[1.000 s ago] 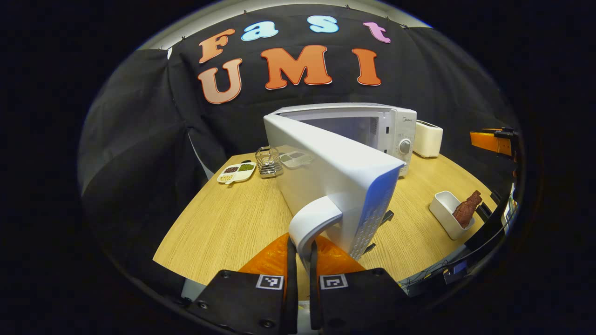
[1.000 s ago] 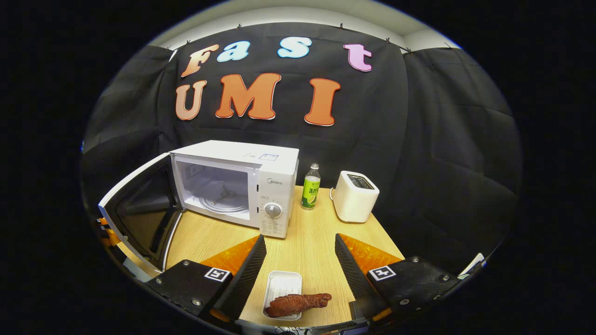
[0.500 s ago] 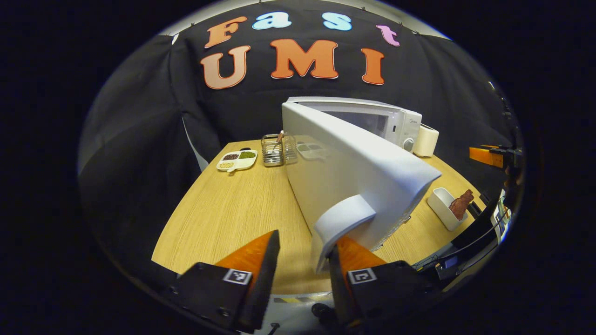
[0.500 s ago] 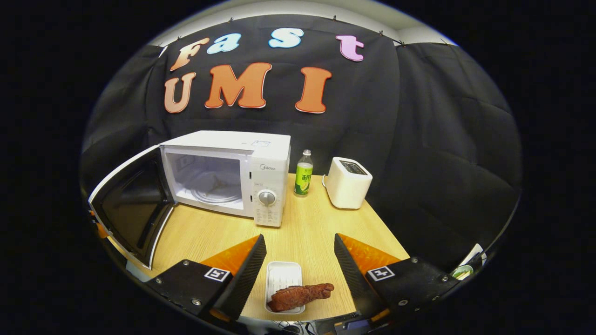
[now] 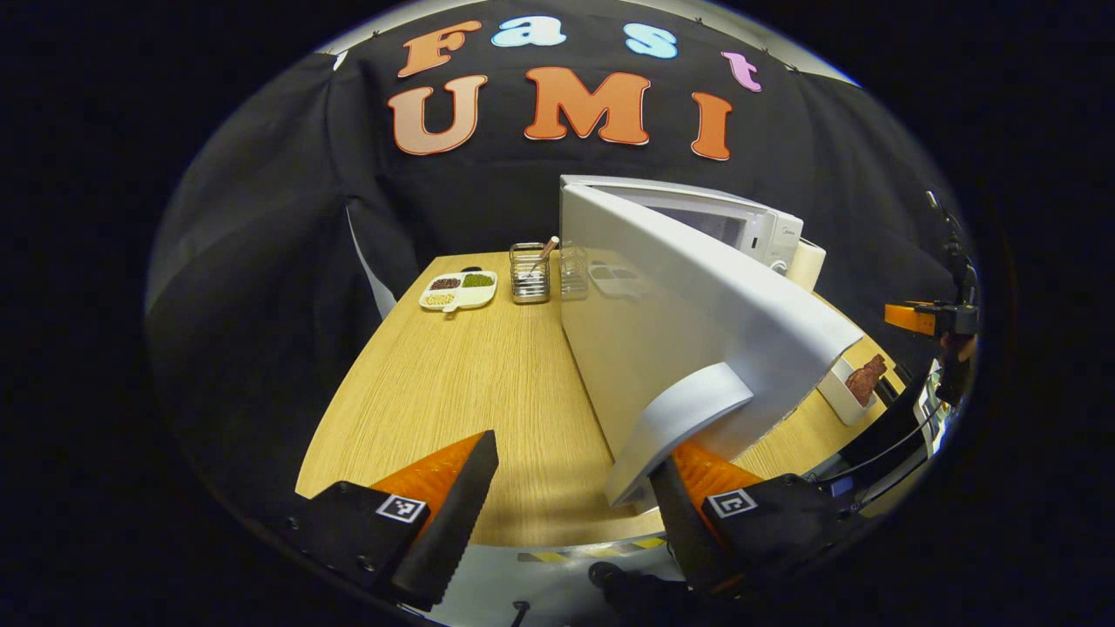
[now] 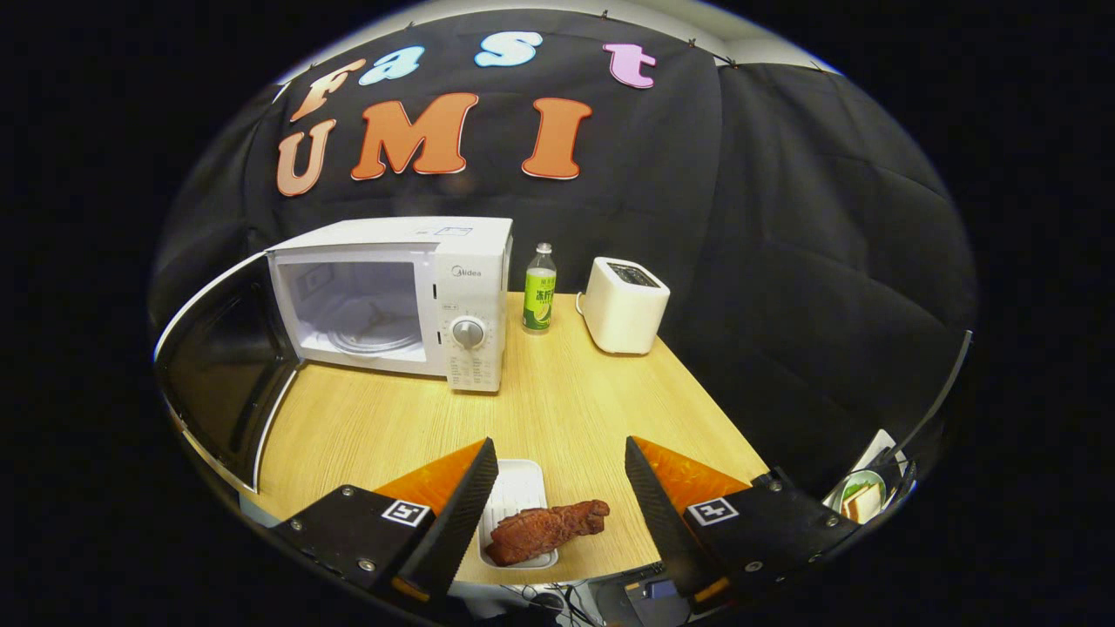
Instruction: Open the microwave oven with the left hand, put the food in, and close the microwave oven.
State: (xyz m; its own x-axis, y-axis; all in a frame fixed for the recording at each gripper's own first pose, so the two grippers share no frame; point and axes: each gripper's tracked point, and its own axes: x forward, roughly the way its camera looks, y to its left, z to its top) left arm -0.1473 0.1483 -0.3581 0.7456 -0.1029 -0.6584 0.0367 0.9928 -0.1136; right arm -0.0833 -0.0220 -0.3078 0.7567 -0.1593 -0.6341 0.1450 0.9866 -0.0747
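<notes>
Right gripper view: meat (image 6: 544, 530) lies in white tray (image 6: 521, 488); right claw (image 6: 557, 496) and left claw (image 5: 571, 501) spread wide.

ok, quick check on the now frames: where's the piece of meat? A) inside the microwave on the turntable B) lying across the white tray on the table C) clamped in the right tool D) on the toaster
B. In the right gripper view the piece of meat lies across the white tray on the table, between the open right tool fingers, which do not touch it.
</notes>
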